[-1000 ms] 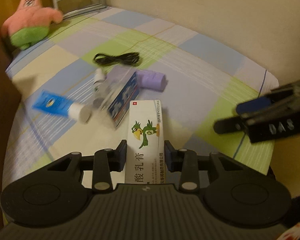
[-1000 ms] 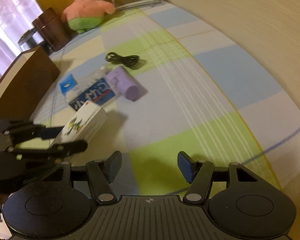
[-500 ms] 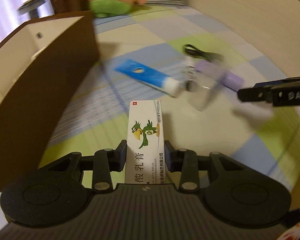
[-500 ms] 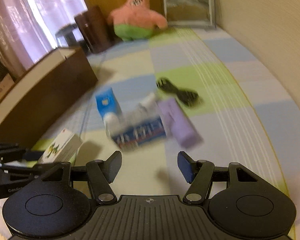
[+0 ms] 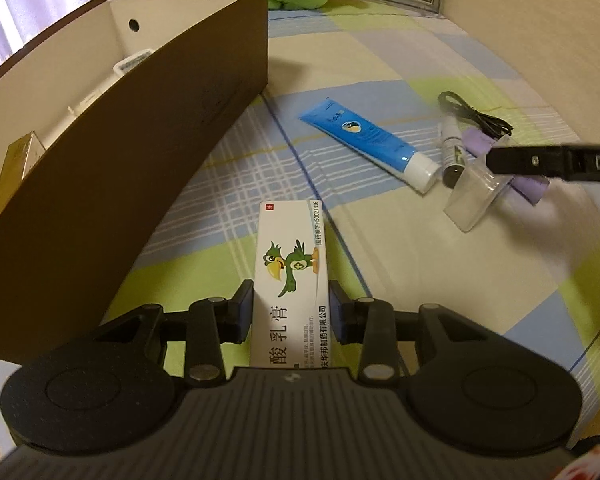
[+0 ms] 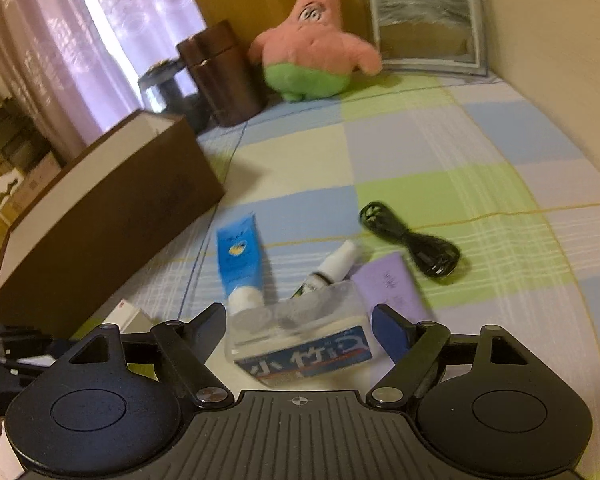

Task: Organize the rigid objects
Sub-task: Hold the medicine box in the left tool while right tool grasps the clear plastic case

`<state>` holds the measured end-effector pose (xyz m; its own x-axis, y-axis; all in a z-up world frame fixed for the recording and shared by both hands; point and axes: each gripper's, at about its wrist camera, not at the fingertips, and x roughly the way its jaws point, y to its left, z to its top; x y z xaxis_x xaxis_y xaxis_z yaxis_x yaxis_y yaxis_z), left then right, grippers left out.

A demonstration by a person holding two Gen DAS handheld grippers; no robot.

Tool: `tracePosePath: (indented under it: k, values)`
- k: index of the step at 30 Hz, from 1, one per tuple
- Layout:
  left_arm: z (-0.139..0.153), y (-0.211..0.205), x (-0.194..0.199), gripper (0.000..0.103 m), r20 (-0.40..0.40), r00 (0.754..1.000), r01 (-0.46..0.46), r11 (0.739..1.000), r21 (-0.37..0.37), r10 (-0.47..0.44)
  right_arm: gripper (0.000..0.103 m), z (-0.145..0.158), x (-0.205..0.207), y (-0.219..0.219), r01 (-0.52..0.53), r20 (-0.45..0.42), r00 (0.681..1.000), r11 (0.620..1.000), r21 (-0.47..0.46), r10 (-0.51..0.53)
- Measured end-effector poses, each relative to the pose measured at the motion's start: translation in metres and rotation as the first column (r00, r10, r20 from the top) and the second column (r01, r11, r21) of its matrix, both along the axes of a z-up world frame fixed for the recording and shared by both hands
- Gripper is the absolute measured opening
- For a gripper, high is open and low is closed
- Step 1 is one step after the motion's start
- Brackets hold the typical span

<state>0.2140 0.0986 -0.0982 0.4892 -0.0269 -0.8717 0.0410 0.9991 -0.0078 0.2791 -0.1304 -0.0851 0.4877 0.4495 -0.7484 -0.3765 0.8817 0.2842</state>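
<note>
My left gripper [image 5: 290, 312] is shut on a white ointment box [image 5: 288, 264] with a green parrot printed on it. It holds the box above the checked bedsheet, just right of the open brown box [image 5: 160, 128]. In the right wrist view my right gripper [image 6: 300, 322] hangs low over the pile of items. Its jaws are opening and stand either side of a clear plastic case [image 6: 300, 340] with a blue label, pads clear of it. A blue tube [image 6: 238, 256], a small spray bottle [image 6: 334, 266] and a purple pack [image 6: 392, 284] lie just beyond the case.
A coiled black cable [image 6: 412, 240] lies right of the pile. A pink plush star [image 6: 312, 52], a picture frame [image 6: 424, 28] and a dark wooden container [image 6: 220, 72] stand at the bed's far end. Inside the brown box are a gold carton [image 5: 18, 164] and a white item [image 5: 132, 64].
The left gripper has carried the ointment box leftward until the brown box fills its left side. The right gripper has closed in on the pile, and its jaws have widened around the clear case.
</note>
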Motion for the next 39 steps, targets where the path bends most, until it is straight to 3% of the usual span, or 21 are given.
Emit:
tracePosePath:
  k: [6,9,13,20,22,24,26,39]
  values:
    - [-0.006,0.006,-0.001,0.033,-0.019,1.000,-0.023,1.000,-0.011,0.022,0.077,0.000,-0.029,0.025,-0.131,-0.048,0.990,0.991,0.007,0.131]
    - [-0.008,0.009,-0.002,0.033,-0.024,0.999,-0.033,0.999,-0.014,0.033,0.077,-0.001,-0.040,0.040,-0.213,-0.036,0.977,0.976,-0.042,0.211]
    - [-0.008,0.011,-0.002,0.033,-0.021,0.999,-0.044,0.999,-0.019,0.044,0.077,-0.006,-0.040,0.048,-0.232,0.024,0.970,0.954,-0.191,0.241]
    - [-0.009,0.013,0.002,0.033,-0.011,0.998,-0.061,0.998,-0.015,0.060,0.076,-0.013,-0.027,0.054,-0.244,0.069,0.962,0.944,-0.222,0.265]
    - [-0.009,0.013,0.002,0.033,-0.010,0.998,-0.062,0.998,-0.013,0.062,0.065,-0.014,-0.029,0.058,-0.265,0.066,0.955,0.935,-0.234,0.288]
    - [-0.010,0.012,0.002,0.033,-0.010,0.998,-0.063,0.998,-0.012,0.062,0.045,-0.016,-0.033,0.065,-0.288,0.043,0.950,0.922,-0.258,0.309]
    - [-0.010,0.012,0.002,0.033,-0.015,0.998,-0.065,0.998,-0.011,0.065,0.036,-0.017,-0.037,0.069,-0.320,0.017,0.942,0.914,-0.250,0.334]
    - [-0.017,0.008,0.010,0.033,-0.038,0.997,-0.061,0.998,0.006,0.061,0.037,-0.021,-0.030,0.098,-0.316,-0.028,0.946,0.899,-0.305,0.323]
